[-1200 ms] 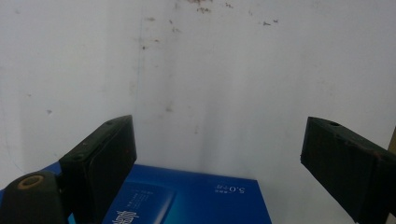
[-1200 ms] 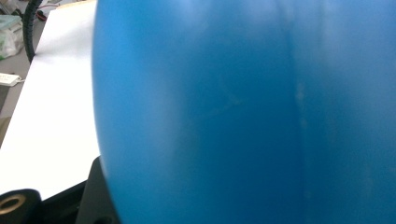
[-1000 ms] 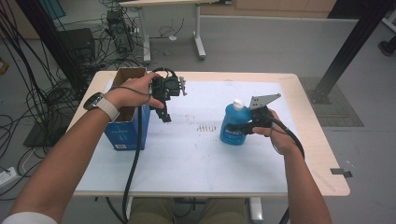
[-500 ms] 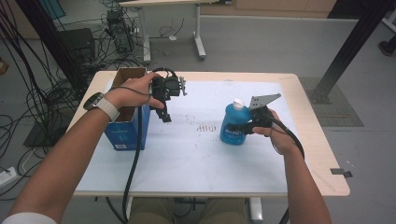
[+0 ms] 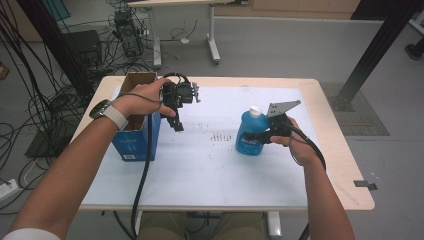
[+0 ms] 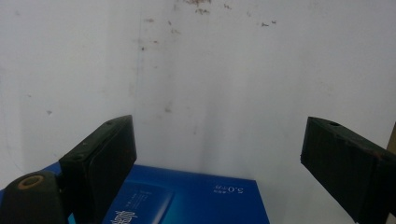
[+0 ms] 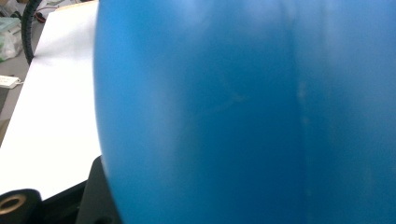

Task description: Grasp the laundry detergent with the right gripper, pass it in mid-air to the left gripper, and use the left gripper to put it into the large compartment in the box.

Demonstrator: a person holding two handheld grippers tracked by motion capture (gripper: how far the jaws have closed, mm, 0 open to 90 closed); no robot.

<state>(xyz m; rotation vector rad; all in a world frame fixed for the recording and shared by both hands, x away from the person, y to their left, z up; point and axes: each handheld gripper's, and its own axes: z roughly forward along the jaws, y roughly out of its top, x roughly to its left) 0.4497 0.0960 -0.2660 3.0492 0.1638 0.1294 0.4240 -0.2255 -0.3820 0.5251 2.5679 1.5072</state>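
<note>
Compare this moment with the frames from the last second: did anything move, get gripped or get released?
Nothing visibly changed. The right gripper stays shut on the blue bottle, which stands upright on the white table. The left gripper still hangs open beside the blue box, with nothing between its jaws.

Box [image 5: 135,135] left, bottle [image 5: 250,135] right, on table [image 5: 200,185]

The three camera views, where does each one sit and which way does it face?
High view: above the table, looking forward and down; both forearms, left gripper, right gripper.
Left gripper view: on that gripper, facing the table past open jaws; box below.
Right gripper view: pressed against the bottle.
Shared: high view shows box and bottle too.
</note>
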